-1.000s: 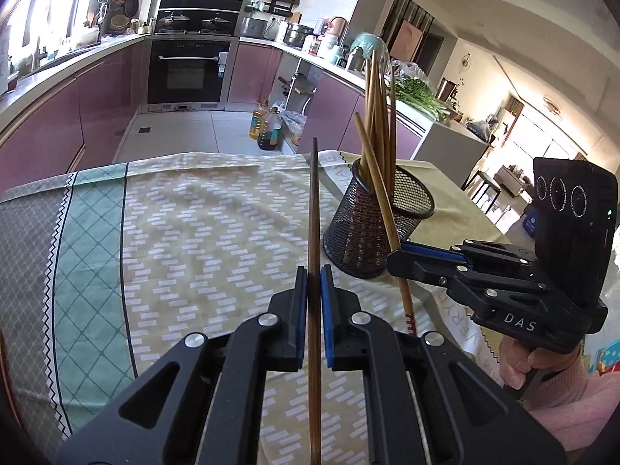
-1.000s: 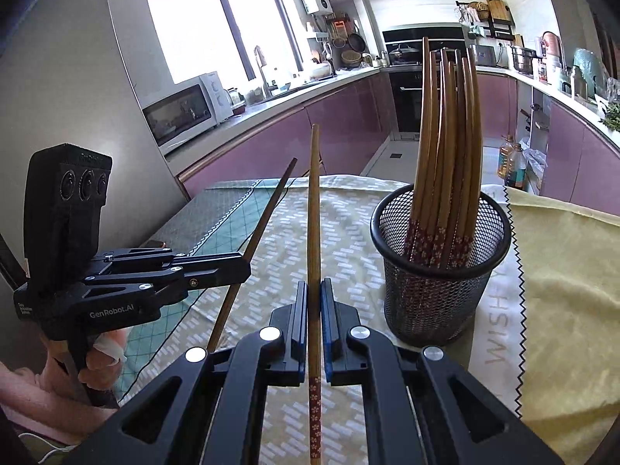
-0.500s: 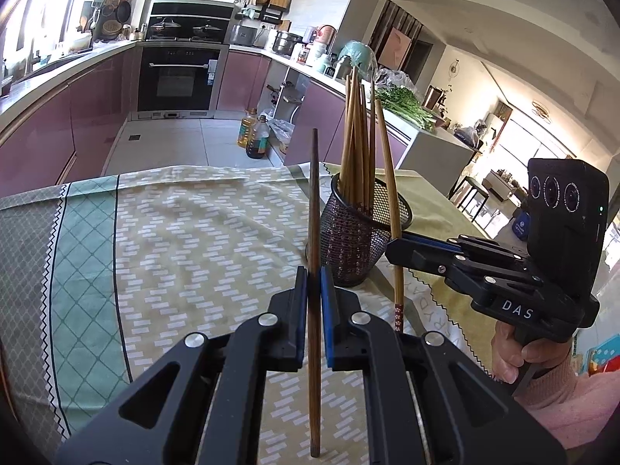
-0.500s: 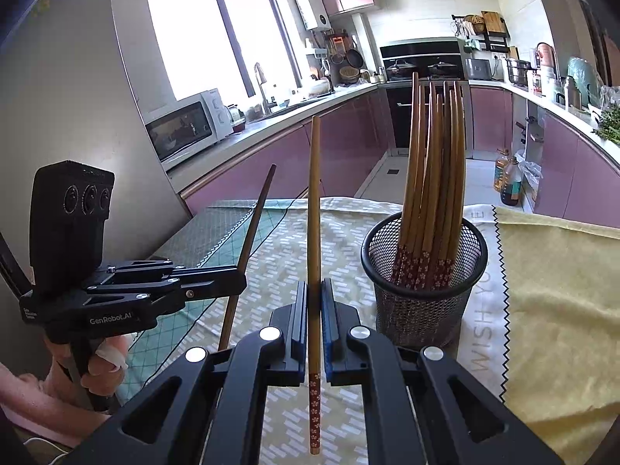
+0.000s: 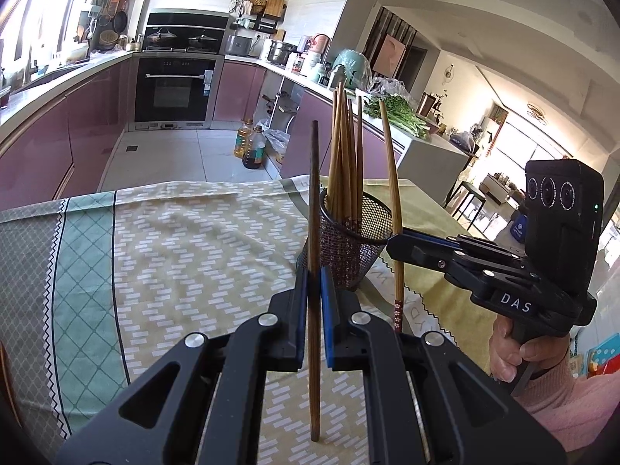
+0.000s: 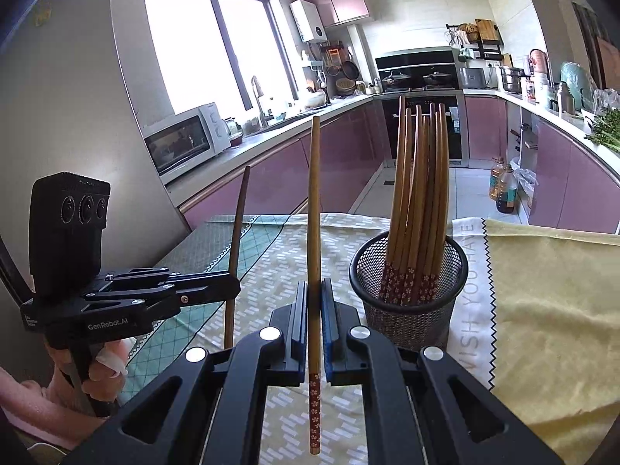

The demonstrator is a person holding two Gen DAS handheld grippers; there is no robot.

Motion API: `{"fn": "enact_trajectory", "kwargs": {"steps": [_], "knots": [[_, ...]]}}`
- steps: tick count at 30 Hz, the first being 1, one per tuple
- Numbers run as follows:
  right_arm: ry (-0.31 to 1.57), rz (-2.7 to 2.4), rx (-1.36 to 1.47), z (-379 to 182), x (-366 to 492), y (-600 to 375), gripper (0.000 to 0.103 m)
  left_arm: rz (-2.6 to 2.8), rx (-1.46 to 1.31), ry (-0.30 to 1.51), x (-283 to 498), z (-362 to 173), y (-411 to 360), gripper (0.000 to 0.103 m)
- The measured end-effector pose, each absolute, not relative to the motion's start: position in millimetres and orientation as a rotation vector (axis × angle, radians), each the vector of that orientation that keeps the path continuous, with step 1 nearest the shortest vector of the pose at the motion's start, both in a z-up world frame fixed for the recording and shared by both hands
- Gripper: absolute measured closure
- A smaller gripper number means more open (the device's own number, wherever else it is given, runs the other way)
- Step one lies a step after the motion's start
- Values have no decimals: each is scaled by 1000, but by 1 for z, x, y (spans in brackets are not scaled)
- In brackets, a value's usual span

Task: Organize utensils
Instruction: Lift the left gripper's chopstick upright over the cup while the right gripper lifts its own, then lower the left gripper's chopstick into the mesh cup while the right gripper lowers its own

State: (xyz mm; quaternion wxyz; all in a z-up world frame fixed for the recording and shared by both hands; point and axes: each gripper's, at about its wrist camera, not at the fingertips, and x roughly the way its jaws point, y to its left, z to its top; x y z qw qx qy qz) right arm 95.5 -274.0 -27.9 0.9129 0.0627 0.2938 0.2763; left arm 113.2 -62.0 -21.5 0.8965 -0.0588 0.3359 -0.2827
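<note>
Each hand-held gripper pinches one chopstick upright at mid-length: left hand-held gripper [image 5: 314,302], right hand-held gripper [image 6: 314,310]. Chopsticks look light, stiff, smooth. Mesh holder [image 6: 407,302] stands at 1 o'clock.

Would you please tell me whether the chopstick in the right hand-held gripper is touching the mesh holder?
Apart. The right wrist view shows tablecloth between the chopstick and the mesh holder.

Bright daylight from the window [image 6: 217,50], panes blown out to white, glare along the upper left of the left wrist view, strong fisheye bending with dark vignetted corners, foreground sharp, far room slightly soft
</note>
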Motion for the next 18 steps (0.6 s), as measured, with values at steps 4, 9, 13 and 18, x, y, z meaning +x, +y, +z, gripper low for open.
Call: {"fn": "enact_trajectory", "kwargs": {"steps": [4,9,13,18], "knots": [[599,567,135,-27,95,-277,97,-587,-116,690,112,-19,-65,95],[591,565,141,-26,96,-281,97,-589,-113,682,114,-18,-65,95],[586,565,145,-25,96,-282,97,-589,-109,674,114,-16,-66,95],[575,558,146,-22,97,-280,97,-591,-106,665,114,-13,-67,95]]}}
